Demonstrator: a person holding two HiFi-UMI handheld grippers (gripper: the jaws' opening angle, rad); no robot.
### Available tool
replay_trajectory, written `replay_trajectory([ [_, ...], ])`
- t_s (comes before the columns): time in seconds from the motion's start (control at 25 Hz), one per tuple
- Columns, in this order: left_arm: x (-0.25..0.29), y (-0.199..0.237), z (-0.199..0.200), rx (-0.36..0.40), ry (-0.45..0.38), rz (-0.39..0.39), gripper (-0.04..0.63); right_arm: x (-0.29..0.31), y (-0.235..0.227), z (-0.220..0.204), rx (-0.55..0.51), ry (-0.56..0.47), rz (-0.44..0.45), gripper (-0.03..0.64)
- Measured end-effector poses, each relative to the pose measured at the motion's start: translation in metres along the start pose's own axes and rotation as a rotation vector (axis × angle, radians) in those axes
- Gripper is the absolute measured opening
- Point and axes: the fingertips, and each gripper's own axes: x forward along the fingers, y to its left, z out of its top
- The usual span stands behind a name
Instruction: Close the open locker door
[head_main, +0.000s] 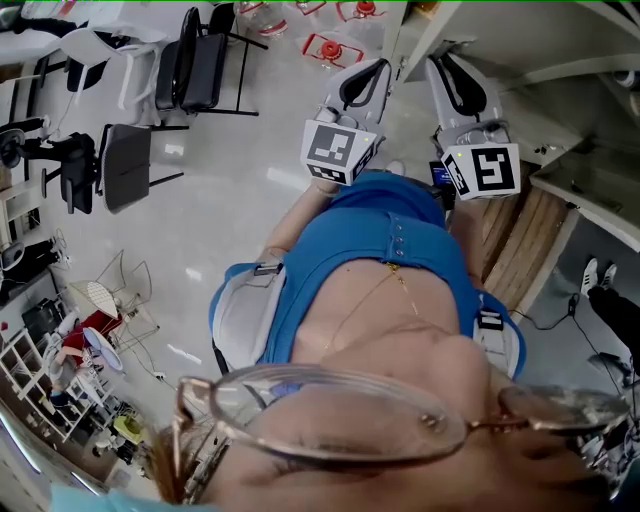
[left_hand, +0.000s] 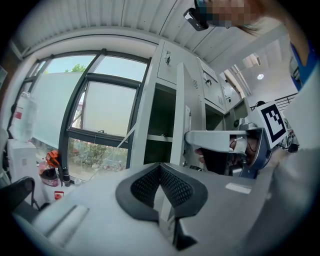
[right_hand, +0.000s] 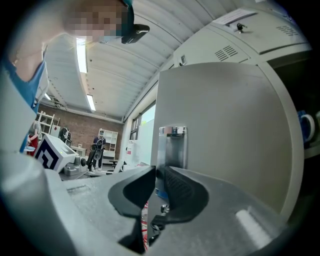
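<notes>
The door (right_hand: 225, 130) edge is seemingly pinched by the right gripper (right_hand: 159, 174), jaws narrowly parted; the left gripper (left_hand: 160, 167) is closed, empty. A window (left_hand: 100, 110) is seen left.

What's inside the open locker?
Open locker, left of its door: dark compartment with one shelf, nothing visible on it. The bottom is covered by the left gripper; the back is too dark to tell.
</notes>
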Motion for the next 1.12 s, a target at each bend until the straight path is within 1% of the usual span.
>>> replay_trajectory([
  [0.2,0.005,0.018,0.003,0.022,-0.015,0.001,0.0,0.018,-0.005,0.0,-0.008,0.007,-0.03,0.049],
  [0.36,0.014,0.022,0.008,0.001,-0.016,-0.025,-0.001,0.03,-0.012,-0.001,-0.013,0.01,-0.048,0.048],
  [0.56,0.022,0.03,0.011,-0.002,-0.018,-0.046,-0.002,0.046,-0.02,-0.002,0.0,0.007,-0.086,0.044],
  [0.76,0.03,0.044,0.013,0.022,-0.021,-0.054,0.0,0.06,-0.032,-0.001,0.014,-0.001,-0.122,0.041],
  [0.92,0.037,0.049,0.013,0.0,-0.012,-0.082,0.0,0.069,-0.04,-0.005,0.038,-0.019,-0.163,0.038],
  [1.12,0.045,0.058,0.014,0.011,-0.011,-0.111,0.0,0.081,-0.049,-0.005,0.055,-0.03,-0.216,0.037],
])
